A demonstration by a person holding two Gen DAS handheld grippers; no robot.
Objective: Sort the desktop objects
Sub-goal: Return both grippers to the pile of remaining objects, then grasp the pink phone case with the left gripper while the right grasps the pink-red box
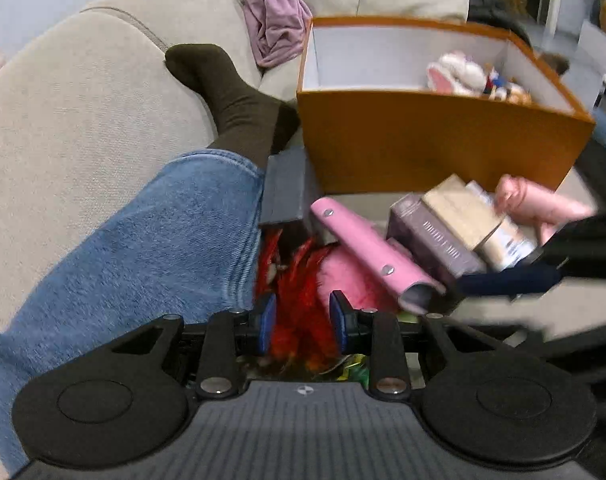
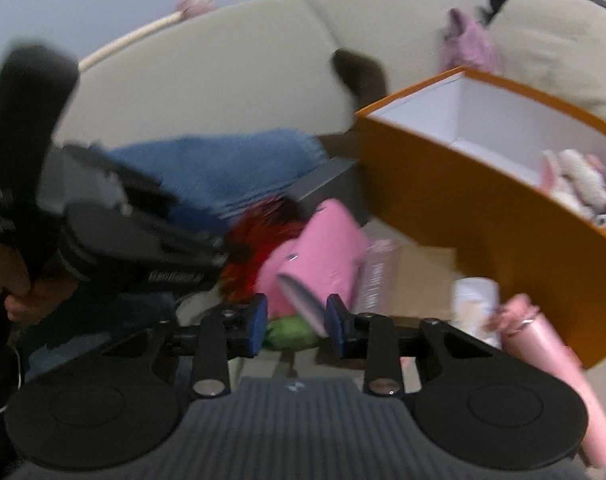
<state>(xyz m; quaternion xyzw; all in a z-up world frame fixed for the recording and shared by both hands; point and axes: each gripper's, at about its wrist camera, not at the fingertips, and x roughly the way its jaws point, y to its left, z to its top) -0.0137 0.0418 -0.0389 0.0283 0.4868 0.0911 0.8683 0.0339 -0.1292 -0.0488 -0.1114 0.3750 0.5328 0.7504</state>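
Nearest the lens in each wrist view sits that gripper's own black linkage with blue-padded tips: the left gripper point(image 1: 302, 322) hangs with its jaws parted over a tuft of red feathers point(image 1: 299, 276), which show between the pads, though contact cannot be made out; the right gripper point(image 2: 297, 326) has its jaws apart too, with the blurred end of a pink flat case point(image 2: 323, 252) in the gap and no clear press on it. Behind them, largest of all, a beige fabric sofa point(image 1: 83, 92) fills the background, and on it lies a leg in blue denim point(image 1: 151, 240) ending in a dark brown sock point(image 1: 231, 100). An orange cardboard box with a white inside point(image 1: 423, 144) stands on the seat, open-topped, holding a white plush toy point(image 1: 459, 74) in its right corner; its far right edge is cut off in the right wrist view. In front of the box lies the heap of objects: the pink case, a purple-grey carton point(image 1: 431, 232) with a tan carton point(image 1: 463, 208) on it, and a pink bottle point(image 1: 539, 204), smeared by motion. A mauve cloth point(image 1: 273, 20) is bunched on the sofa behind the box. A grey box point(image 1: 285, 192) is half hidden between the leg and the orange box.
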